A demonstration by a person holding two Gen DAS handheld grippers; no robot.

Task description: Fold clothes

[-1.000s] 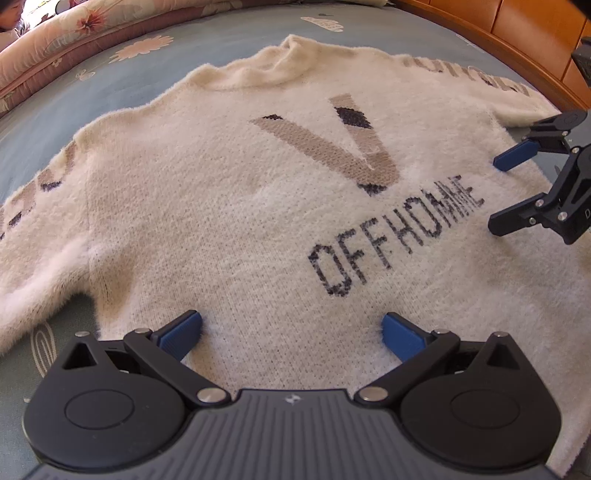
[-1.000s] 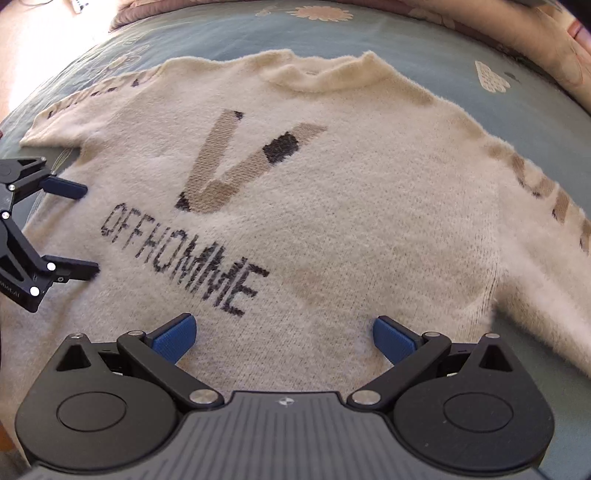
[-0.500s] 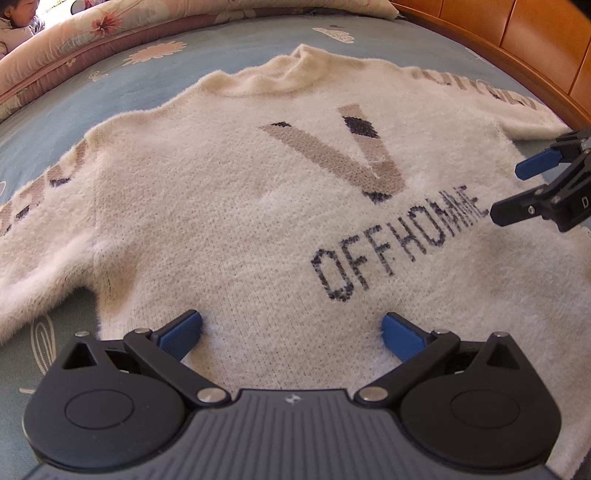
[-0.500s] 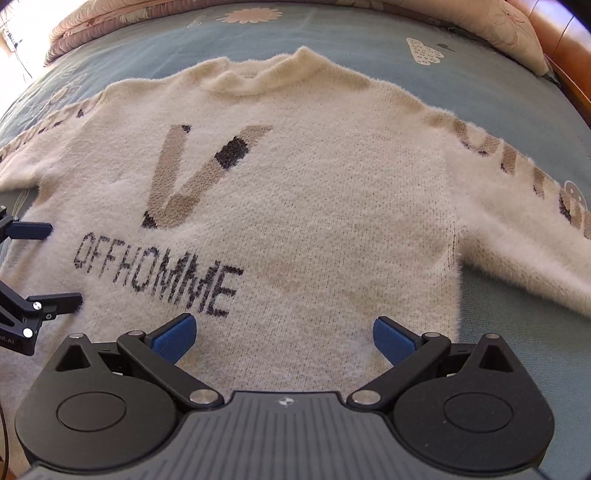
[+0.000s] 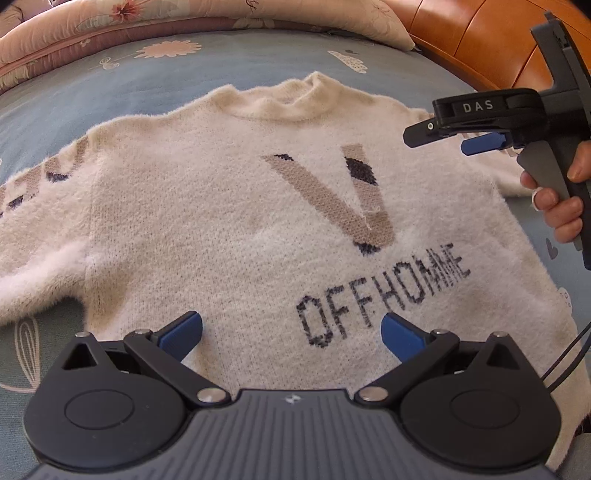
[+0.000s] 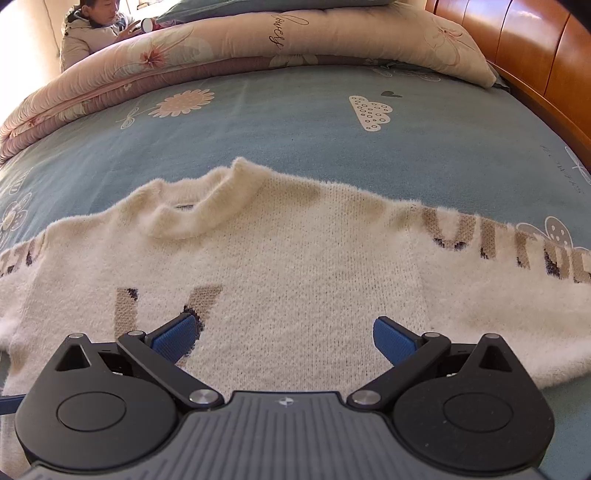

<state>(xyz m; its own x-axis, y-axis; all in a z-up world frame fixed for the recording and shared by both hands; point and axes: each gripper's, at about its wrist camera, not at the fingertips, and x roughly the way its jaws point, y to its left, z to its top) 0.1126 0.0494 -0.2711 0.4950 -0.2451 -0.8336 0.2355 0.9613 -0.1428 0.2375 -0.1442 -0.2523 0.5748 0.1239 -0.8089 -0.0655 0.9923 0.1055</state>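
A fuzzy cream sweater [image 5: 207,229] with a tan "V" and "OFFHOMME" lettering lies flat, face up, on the blue bedsheet [image 5: 110,85]. My left gripper [image 5: 291,328] hovers open over its lower front, nothing between the blue pads. In the right wrist view the sweater [image 6: 314,273] fills the foreground, collar toward the far side, one sleeve stretched right. My right gripper [image 6: 282,334] is open above the chest, empty. From the left wrist view, the right gripper [image 5: 443,138] shows side-on over the right shoulder, a hand around its handle.
A rolled floral quilt [image 6: 229,48] lies along the far side of the bed. A wooden headboard [image 6: 535,62] rises at the right. A person [image 6: 96,26] sits beyond the quilt at the far left. A black cable [image 5: 569,354] hangs at the right.
The right gripper moved up from the sweater's right hem toward the right shoulder and collar; its view now tilts up to the quilt. The left gripper drew back slightly toward the hem.
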